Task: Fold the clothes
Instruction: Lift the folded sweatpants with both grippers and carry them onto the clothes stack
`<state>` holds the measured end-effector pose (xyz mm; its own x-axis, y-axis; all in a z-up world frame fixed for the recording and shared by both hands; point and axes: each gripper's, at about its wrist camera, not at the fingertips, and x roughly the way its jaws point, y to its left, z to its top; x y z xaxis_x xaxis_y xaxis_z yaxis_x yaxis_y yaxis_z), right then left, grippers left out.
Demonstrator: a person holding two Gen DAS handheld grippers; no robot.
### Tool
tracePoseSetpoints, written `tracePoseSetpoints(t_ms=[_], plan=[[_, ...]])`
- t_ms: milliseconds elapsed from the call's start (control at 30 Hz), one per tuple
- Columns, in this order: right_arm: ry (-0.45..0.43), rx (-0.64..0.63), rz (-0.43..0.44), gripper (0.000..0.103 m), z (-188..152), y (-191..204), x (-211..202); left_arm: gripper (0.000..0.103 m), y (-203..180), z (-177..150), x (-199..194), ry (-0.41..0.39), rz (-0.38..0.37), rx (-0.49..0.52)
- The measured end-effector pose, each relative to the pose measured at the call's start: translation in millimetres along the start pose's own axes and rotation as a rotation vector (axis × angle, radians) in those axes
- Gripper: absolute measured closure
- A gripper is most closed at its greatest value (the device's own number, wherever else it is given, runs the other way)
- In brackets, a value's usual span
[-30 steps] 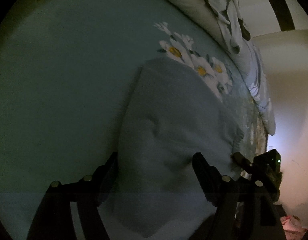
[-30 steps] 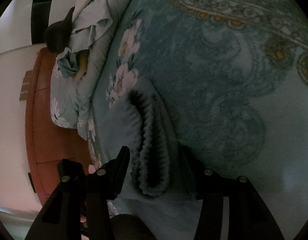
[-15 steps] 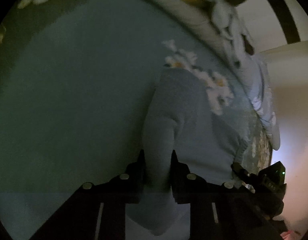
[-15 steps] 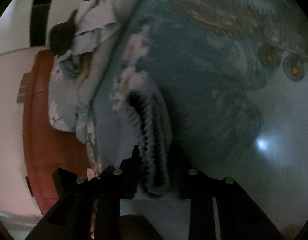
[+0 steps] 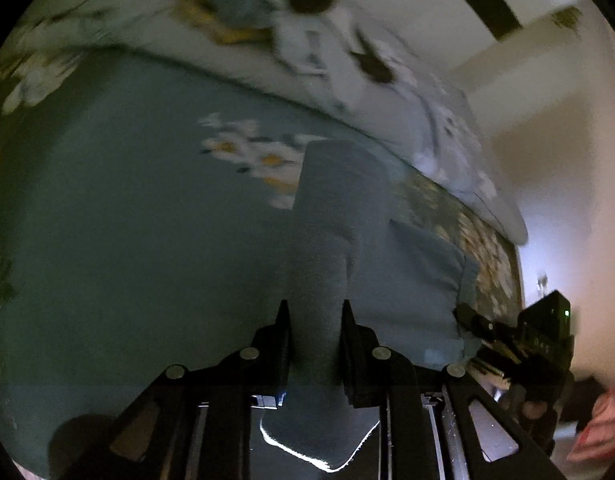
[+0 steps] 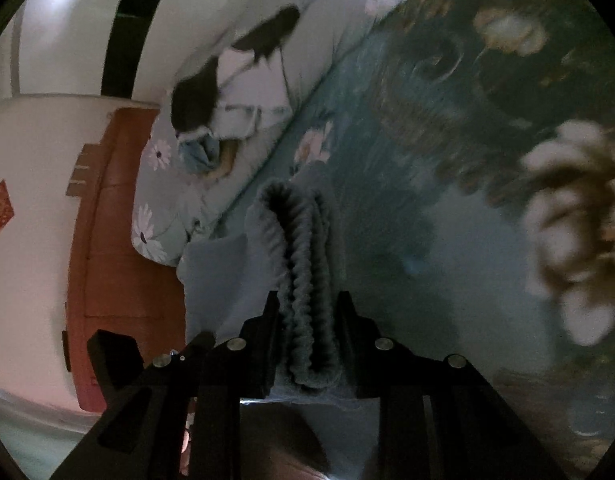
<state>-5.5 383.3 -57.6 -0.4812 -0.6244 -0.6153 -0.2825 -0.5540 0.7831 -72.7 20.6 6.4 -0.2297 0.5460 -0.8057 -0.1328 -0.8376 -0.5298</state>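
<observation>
A grey-blue knitted garment (image 5: 347, 216) is held up over a teal flowered bedspread (image 5: 127, 220). My left gripper (image 5: 314, 320) is shut on a bunched fold of its plain cloth. In the right wrist view the garment's ribbed hem (image 6: 303, 248) runs in folds toward me, and my right gripper (image 6: 307, 312) is shut on that hem. The other gripper's black body (image 5: 535, 336) shows at the right of the left wrist view, at the garment's edge. The part of the cloth below both sets of fingers is hidden.
Pillows in flowered covers (image 5: 315, 52) lie along the bed's head with a dark item (image 6: 195, 100) on them. A reddish wooden bed frame (image 6: 119, 264) stands at the left in the right wrist view, with a pale wall (image 5: 547, 140) behind. Something pink (image 5: 599, 428) lies low right.
Both grippers went from open around the garment to shut on it. They have since lifted it off the bedspread, so the pillows and wall now fill more of both views.
</observation>
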Motion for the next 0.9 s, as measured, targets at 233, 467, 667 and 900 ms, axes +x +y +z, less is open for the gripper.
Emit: tracePoseSetpoints(t_ms=[233, 467, 667, 900], plan=[[-0.104, -0.01, -0.05, 0.075, 6.2, -27.3, -99.9, 0.081, -96.1, -15.2, 20.3, 0.068, -0.063, 0.192], [-0.189, -0.044, -0.125, 0.075, 10.3, -56.8, -208.0, 0.081, -200.7, -32.3, 53.5, 0.156, -0.156, 0.338], [-0.257, -0.035, -0.179, 0.075, 13.5, -93.1, -296.3, 0.081, -291.8, -56.9, 85.2, 0.23, -0.227, 0.446], [-0.293, -0.053, -0.295, 0.075, 24.6, -129.7, -383.1, 0.081, -380.5, -92.2, 125.2, 0.306, -0.274, 0.539]])
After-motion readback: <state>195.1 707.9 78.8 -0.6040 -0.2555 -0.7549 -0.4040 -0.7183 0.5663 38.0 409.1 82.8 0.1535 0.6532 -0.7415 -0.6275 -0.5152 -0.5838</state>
